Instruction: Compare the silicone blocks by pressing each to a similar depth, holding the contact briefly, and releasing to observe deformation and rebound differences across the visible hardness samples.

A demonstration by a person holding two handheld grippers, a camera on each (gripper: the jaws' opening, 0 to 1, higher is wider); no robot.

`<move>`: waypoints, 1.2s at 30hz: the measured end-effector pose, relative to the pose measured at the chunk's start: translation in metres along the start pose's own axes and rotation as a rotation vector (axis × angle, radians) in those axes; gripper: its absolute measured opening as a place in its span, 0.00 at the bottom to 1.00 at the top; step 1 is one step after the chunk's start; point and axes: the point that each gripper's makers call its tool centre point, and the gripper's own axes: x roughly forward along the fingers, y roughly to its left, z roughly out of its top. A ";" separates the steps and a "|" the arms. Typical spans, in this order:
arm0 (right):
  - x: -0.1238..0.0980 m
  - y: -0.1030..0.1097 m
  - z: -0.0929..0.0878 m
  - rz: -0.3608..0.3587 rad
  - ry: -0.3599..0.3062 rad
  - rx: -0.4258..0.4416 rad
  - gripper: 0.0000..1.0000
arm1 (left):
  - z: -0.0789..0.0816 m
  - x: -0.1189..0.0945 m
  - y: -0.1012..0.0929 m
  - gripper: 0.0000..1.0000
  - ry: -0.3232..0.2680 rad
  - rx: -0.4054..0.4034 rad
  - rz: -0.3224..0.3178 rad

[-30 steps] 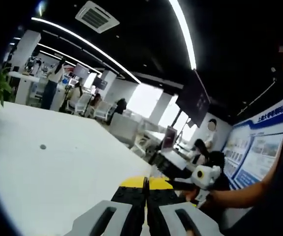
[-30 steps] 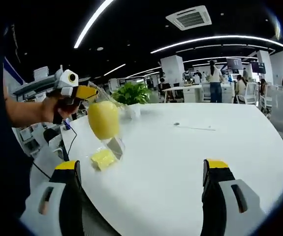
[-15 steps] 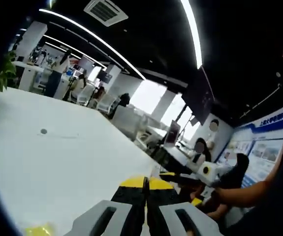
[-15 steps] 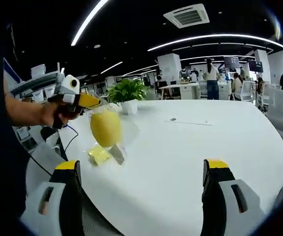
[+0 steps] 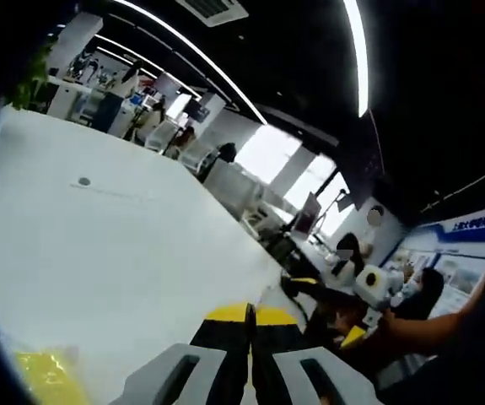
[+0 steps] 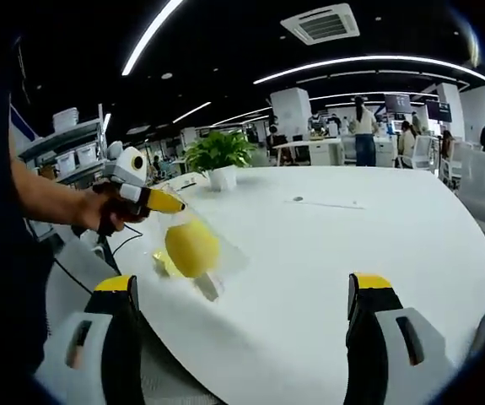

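Observation:
In the right gripper view, a hand holds my left gripper (image 6: 168,202) at the left, shut on the top of a clear plastic bag. A yellow silicone block (image 6: 191,247) hangs in the bag just above the white table (image 6: 352,228). A flat yellow block (image 6: 163,263) and a pale block (image 6: 209,285) lie under it. My right gripper (image 6: 242,288) stands wide open, holding nothing, on the near side of these. In the left gripper view, my left gripper (image 5: 249,313) has its jaws together, and a yellow piece (image 5: 44,377) shows at the lower left.
A potted plant (image 6: 217,154) stands at the far side of the table, and a thin cable (image 6: 331,202) lies farther right. People stand at desks (image 6: 364,126) beyond. My right gripper (image 5: 326,308) and a forearm sit past the table edge in the left gripper view.
My left gripper has come down and toward the right gripper, lowering the bagged yellow block from mid-air to just above the table. The right gripper has stayed open and still.

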 end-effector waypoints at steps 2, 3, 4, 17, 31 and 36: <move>-0.001 0.003 -0.005 0.002 0.018 -0.003 0.96 | -0.002 0.001 0.004 0.00 -0.007 -0.028 0.005; -0.001 0.003 -0.006 0.004 0.020 -0.005 0.96 | -0.003 0.003 0.009 0.00 -0.011 -0.042 0.013; -0.002 0.004 -0.007 0.006 0.021 -0.005 0.96 | -0.005 0.003 0.012 0.00 -0.011 -0.051 0.018; -0.004 0.004 -0.013 0.006 0.030 0.017 0.96 | -0.007 0.004 0.060 0.00 -0.042 -0.146 0.125; -0.002 -0.002 -0.008 0.003 0.019 0.021 0.96 | -0.014 0.009 0.090 0.00 -0.021 -0.079 0.266; -0.004 -0.003 -0.009 -0.002 0.016 0.027 0.96 | -0.022 0.015 0.093 0.00 -0.008 -0.089 0.256</move>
